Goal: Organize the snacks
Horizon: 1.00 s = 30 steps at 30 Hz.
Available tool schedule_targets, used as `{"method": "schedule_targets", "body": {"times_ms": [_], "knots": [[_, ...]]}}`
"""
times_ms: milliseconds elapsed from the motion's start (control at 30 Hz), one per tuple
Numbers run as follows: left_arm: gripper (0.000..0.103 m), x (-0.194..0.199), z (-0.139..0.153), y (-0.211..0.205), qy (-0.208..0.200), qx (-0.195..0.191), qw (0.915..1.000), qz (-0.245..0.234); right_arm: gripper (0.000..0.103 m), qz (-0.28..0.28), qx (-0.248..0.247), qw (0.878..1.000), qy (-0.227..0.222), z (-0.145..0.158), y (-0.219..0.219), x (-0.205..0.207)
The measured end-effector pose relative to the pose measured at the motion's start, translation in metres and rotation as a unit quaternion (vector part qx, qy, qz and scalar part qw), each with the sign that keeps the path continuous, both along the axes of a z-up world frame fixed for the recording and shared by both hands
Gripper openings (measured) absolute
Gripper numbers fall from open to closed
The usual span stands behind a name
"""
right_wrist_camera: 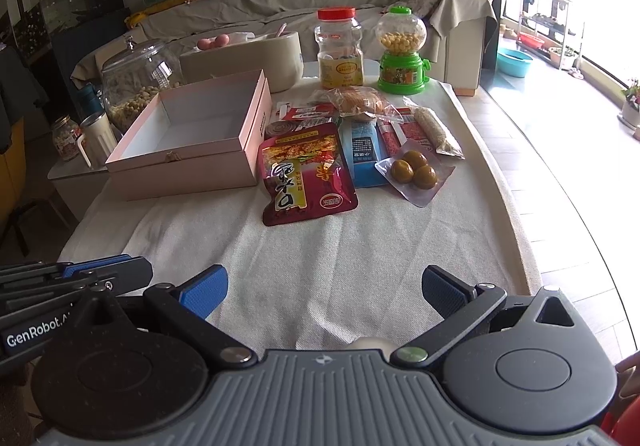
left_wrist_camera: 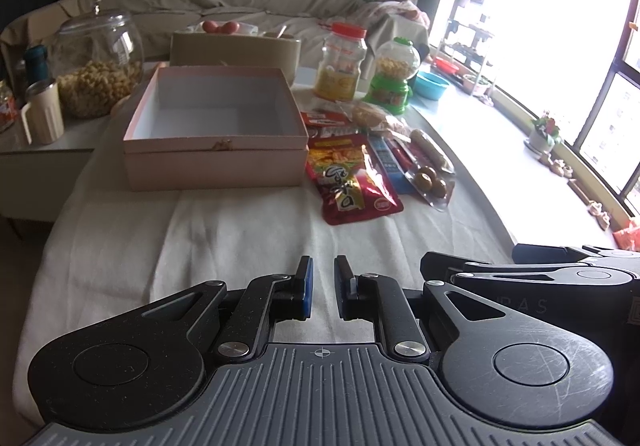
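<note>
An open pink box (left_wrist_camera: 216,126) (right_wrist_camera: 192,134) stands empty on the white cloth. Right of it lies a pile of snack packets: a red pouch (left_wrist_camera: 352,182) (right_wrist_camera: 304,174), a blue packet (right_wrist_camera: 364,154), a clear pack of brown eggs (left_wrist_camera: 430,180) (right_wrist_camera: 414,168), a sausage stick (right_wrist_camera: 434,130) and a wrapped bun (right_wrist_camera: 360,102). My left gripper (left_wrist_camera: 323,286) hangs over bare cloth in front of the box, jaws nearly closed with a narrow gap, empty. My right gripper (right_wrist_camera: 324,292) is wide open and empty, short of the pile.
Behind the pile stand a red-lidded jar (right_wrist_camera: 340,50), a green candy dispenser (right_wrist_camera: 402,54) and a beige tub (right_wrist_camera: 244,60). A glass jar of nuts (left_wrist_camera: 98,66) and a cream mug (left_wrist_camera: 42,110) sit left of the box. The table edge curves on the right.
</note>
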<state>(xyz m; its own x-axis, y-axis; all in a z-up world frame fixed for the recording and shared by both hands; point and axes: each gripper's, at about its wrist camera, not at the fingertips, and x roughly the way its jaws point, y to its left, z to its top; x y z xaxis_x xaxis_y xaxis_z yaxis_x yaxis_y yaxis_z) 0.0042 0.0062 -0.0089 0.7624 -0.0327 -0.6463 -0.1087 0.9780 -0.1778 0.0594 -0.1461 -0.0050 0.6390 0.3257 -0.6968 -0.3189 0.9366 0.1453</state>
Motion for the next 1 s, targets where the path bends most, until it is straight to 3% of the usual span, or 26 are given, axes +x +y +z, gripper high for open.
{"method": "schedule_targets", "body": {"times_ms": [367, 567, 667, 733, 800, 933, 1000], "knots": [[0.015, 0.005, -0.001, 0.002, 0.009, -0.001, 1.0, 0.002, 0.103, 0.001, 0.009, 1.0, -0.005, -0.002, -0.003, 0.003], [0.015, 0.019, -0.01, 0.007, 0.022, -0.001, 0.9997, 0.009, 0.103, -0.005, 0.037, 0.997, -0.062, -0.007, -0.014, 0.006], [0.015, 0.033, -0.018, 0.015, 0.005, -0.028, 0.9995, -0.015, 0.103, -0.009, 0.008, 0.997, -0.072, -0.018, -0.018, 0.018], [0.015, 0.047, -0.025, 0.023, -0.017, -0.07, 0.9958, -0.057, 0.103, -0.006, -0.019, 0.997, -0.073, -0.026, -0.02, 0.03], [0.015, 0.065, -0.032, 0.028, -0.01, -0.095, 0.992, -0.083, 0.103, -0.002, -0.027, 0.998, -0.065, -0.034, -0.024, 0.045], [0.015, 0.102, -0.046, 0.024, 0.02, -0.075, 0.9941, -0.076, 0.103, 0.003, -0.034, 0.997, -0.066, -0.047, -0.028, 0.069], [0.015, 0.118, -0.053, 0.025, 0.03, -0.085, 0.9924, -0.084, 0.103, -0.001, -0.046, 0.996, -0.072, -0.053, -0.026, 0.079]]}}
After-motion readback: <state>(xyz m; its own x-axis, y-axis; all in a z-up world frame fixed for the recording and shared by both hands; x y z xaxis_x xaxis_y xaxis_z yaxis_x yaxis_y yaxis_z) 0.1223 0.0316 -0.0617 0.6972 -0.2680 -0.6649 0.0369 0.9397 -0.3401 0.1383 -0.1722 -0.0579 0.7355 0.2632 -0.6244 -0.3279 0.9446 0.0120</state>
